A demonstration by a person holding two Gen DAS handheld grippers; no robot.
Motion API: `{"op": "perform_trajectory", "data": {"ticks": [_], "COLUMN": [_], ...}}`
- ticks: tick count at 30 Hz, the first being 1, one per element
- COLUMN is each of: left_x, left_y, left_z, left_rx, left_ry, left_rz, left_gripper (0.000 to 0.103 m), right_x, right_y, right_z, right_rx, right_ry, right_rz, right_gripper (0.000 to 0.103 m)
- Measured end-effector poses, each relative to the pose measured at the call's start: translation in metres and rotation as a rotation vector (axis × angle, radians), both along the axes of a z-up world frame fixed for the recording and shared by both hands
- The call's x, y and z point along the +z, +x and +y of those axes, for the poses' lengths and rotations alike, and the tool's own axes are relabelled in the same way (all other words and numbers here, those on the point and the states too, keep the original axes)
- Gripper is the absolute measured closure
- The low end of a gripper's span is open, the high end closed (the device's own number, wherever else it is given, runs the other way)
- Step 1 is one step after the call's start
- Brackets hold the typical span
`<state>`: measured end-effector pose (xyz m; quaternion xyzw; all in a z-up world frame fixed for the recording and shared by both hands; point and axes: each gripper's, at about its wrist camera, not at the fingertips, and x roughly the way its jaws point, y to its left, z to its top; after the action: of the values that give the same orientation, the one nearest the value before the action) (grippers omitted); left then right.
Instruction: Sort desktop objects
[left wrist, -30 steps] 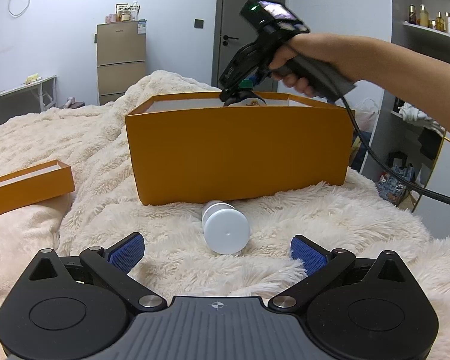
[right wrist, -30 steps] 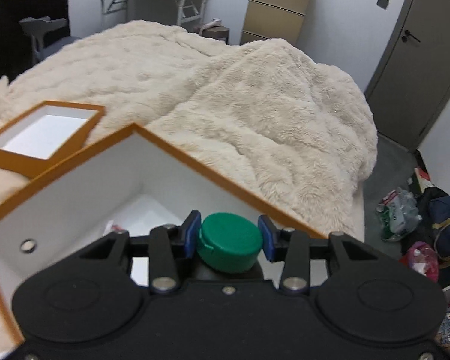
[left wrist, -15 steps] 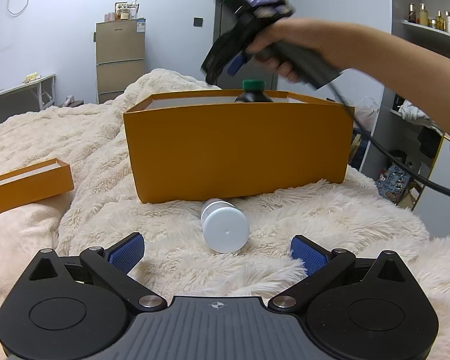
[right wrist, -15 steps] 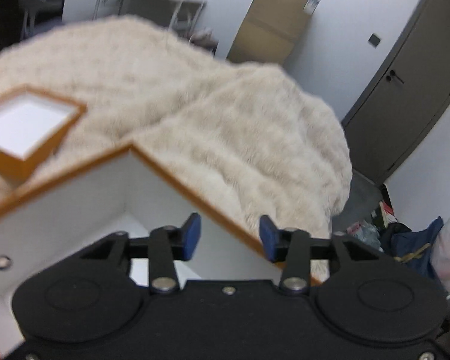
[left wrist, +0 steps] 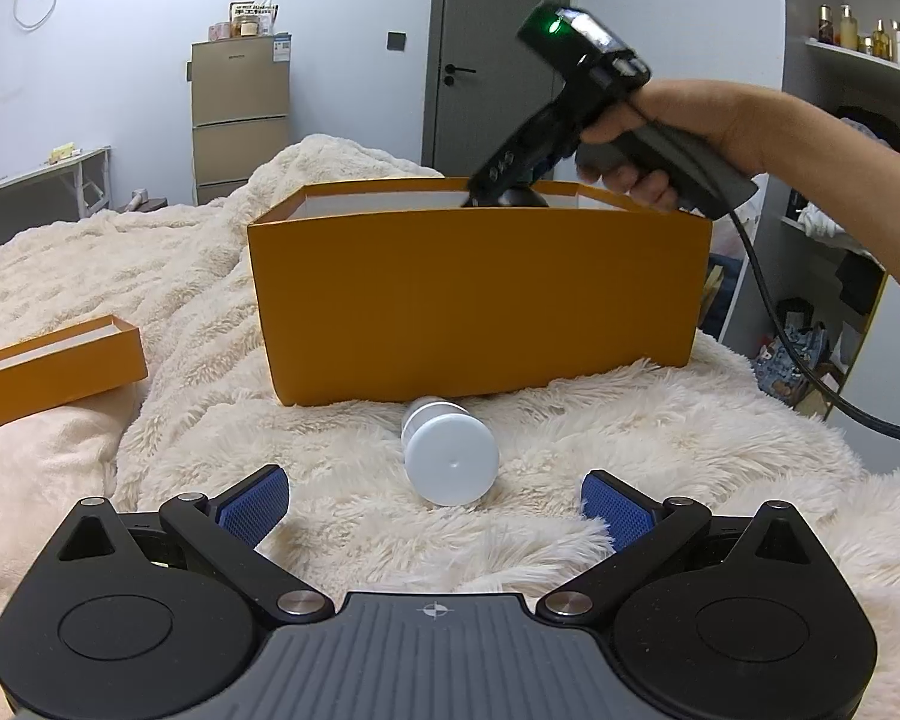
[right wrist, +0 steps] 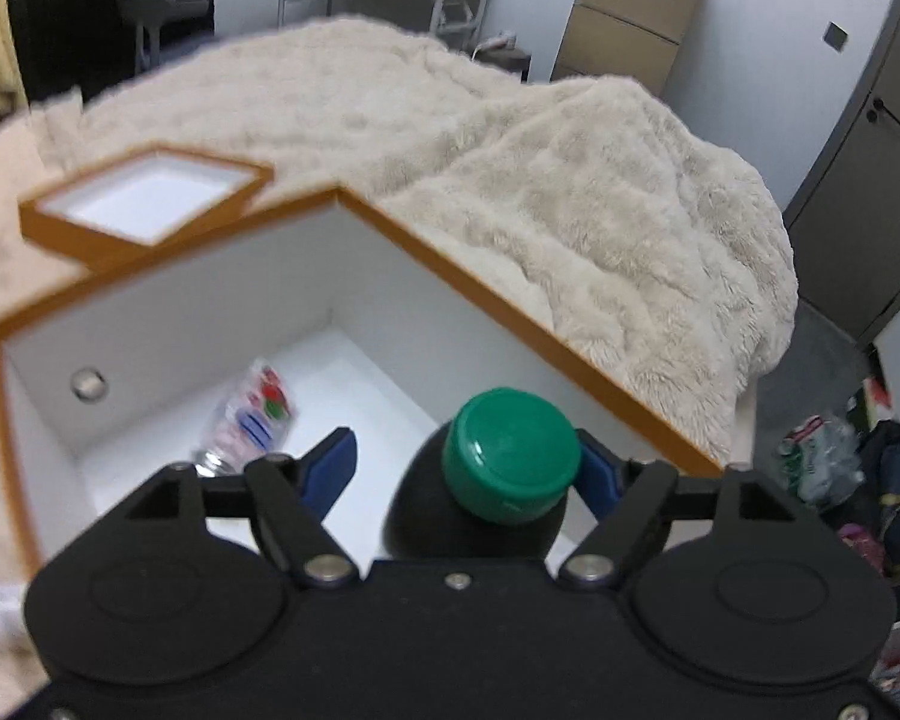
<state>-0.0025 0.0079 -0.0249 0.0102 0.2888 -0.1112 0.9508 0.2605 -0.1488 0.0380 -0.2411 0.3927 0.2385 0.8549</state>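
An orange box (left wrist: pixel 480 300) stands on the fluffy blanket. Inside it a dark bottle with a green cap (right wrist: pixel 510 456) stands upright. My right gripper (right wrist: pixel 462 468) reaches into the box with its jaws opening. The cap sits between them, close to the right pad (right wrist: pixel 594 468), with a wide gap to the left pad. A white bottle (left wrist: pixel 450 462) lies on its side in front of the box, cap towards me. Just short of it my left gripper (left wrist: pixel 432 507) stands open and empty. The dark bottle (left wrist: pixel 525 198) barely shows over the rim in the left wrist view.
A shallow orange lid (left wrist: pixel 54 366) lies to the left of the box on the blanket. A clear printed packet (right wrist: pixel 246 420) lies on the box floor (right wrist: pixel 354 384). A person's hand (left wrist: pixel 648 138) and a black cable (left wrist: pixel 810 384) hang over the box's right side.
The right gripper let go of the green cap, lifted away, then came back down around the bottle with wider jaws. The left gripper and white bottle have not moved.
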Motion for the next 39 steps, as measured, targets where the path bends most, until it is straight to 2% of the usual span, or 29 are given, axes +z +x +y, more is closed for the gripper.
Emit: {"op": "perform_trajectory", "data": {"ticks": [2, 4, 6, 9, 13, 16, 19, 22, 25, 28, 30, 33, 37, 39], "left_x": [0.0, 0.0, 0.0, 0.001, 0.001, 0.001, 0.001, 0.0, -0.001, -0.001, -0.001, -0.001, -0.002, -0.002], "left_y": [0.0, 0.0, 0.0, -0.001, -0.001, -0.001, -0.001, 0.0, 0.002, 0.001, 0.001, 0.001, 0.0, 0.0], "left_z": [0.0, 0.0, 0.001, 0.001, 0.0, 0.0, 0.0, 0.0, 0.0, 0.001, 0.001, 0.001, 0.001, 0.001], "left_rx": [0.0, 0.0, 0.0, 0.0, 0.0, 0.0, 0.0, 0.0, -0.001, -0.001, -0.001, -0.001, -0.001, -0.001], "left_ry": [0.0, 0.0, 0.0, -0.003, -0.001, 0.0, 0.0, 0.001, 0.001, 0.001, 0.0, 0.0, 0.002, 0.001], "left_rz": [-0.001, -0.001, -0.001, -0.001, 0.0, -0.001, 0.0, 0.0, 0.0, -0.002, -0.002, -0.002, -0.003, -0.003], "left_gripper": [0.0, 0.0, 0.0, 0.0, 0.0, 0.0, 0.0, 0.0, 0.0, 0.0, 0.0, 0.0, 0.0, 0.0], "right_x": [-0.004, -0.008, -0.01, -0.014, -0.005, 0.008, 0.016, 0.019, 0.013, 0.013, 0.014, 0.022, 0.036, 0.043], "right_y": [0.003, 0.006, 0.008, 0.009, 0.006, 0.011, 0.009, 0.015, 0.024, 0.025, 0.023, 0.02, 0.017, 0.011], "right_z": [0.004, 0.007, 0.01, 0.009, 0.001, -0.007, -0.009, -0.019, -0.033, -0.047, -0.05, -0.056, -0.067, -0.069], "right_rx": [-0.003, -0.007, -0.011, -0.026, -0.03, 0.014, 0.051, 0.055, 0.0, -0.058, -0.081, -0.139, -0.158, -0.141], "right_ry": [-0.04, -0.076, -0.096, -0.042, 0.013, 0.067, 0.087, 0.175, 0.23, 0.264, 0.246, 0.19, 0.231, 0.215], "right_rz": [0.011, 0.018, 0.025, 0.045, 0.121, 0.248, 0.315, 0.373, 0.354, 0.277, 0.218, 0.107, 0.068, 0.04], "right_gripper": [0.028, 0.036, 0.038, 0.04, 0.041, 0.044, 0.046, 0.046, 0.045, 0.04, 0.036, 0.034, 0.033, 0.033]}}
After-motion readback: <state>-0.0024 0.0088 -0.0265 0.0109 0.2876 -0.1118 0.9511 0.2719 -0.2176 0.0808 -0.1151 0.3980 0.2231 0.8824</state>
